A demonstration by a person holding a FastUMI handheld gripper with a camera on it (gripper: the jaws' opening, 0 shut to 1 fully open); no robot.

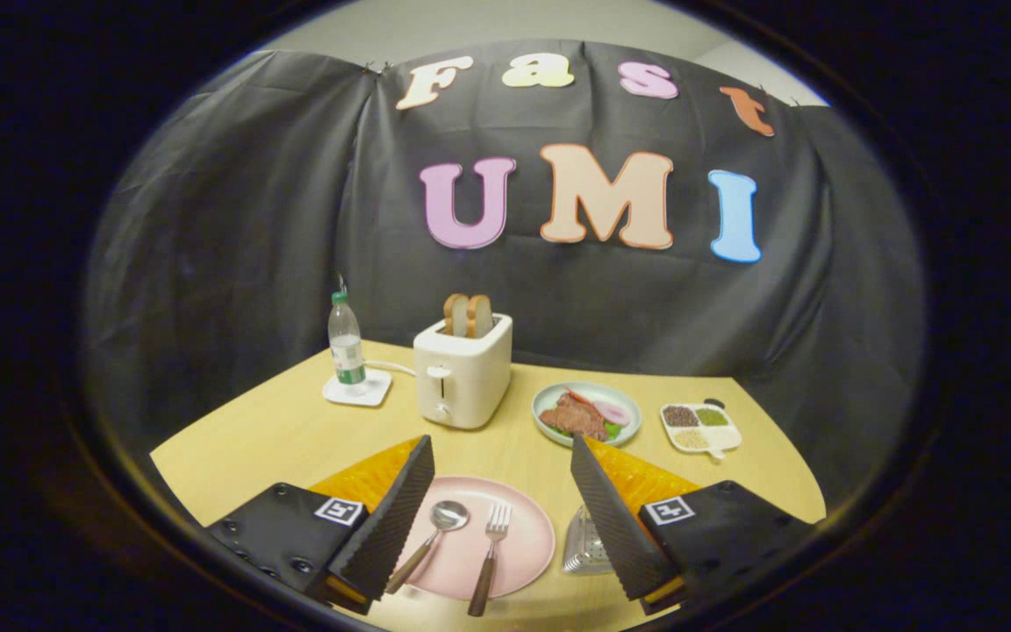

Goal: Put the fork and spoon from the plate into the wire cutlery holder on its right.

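— Table [295, 430] first, pale wood, filling the booth floor. What stands on it?

— At the back a white toaster [462, 370] with two bread slices [469, 314] up out of its slots; a water bottle [346, 347] on a white coaster just left of it.

— And nearer?

— A pink plate [519, 540] between the fingers, spoon [433, 537] and fork [488, 553] lying side by side on it, handles toward the camera. Just right of it sits the wire cutlery holder [583, 546], partly hidden by the right finger.

— The gripper [502, 448]?

— Fingers spread wide, holding nothing, hovering above the plate.

— Smaller things?

— A green dish of meat [586, 412] and a small divided tray of grains [699, 427], beyond the fingers.
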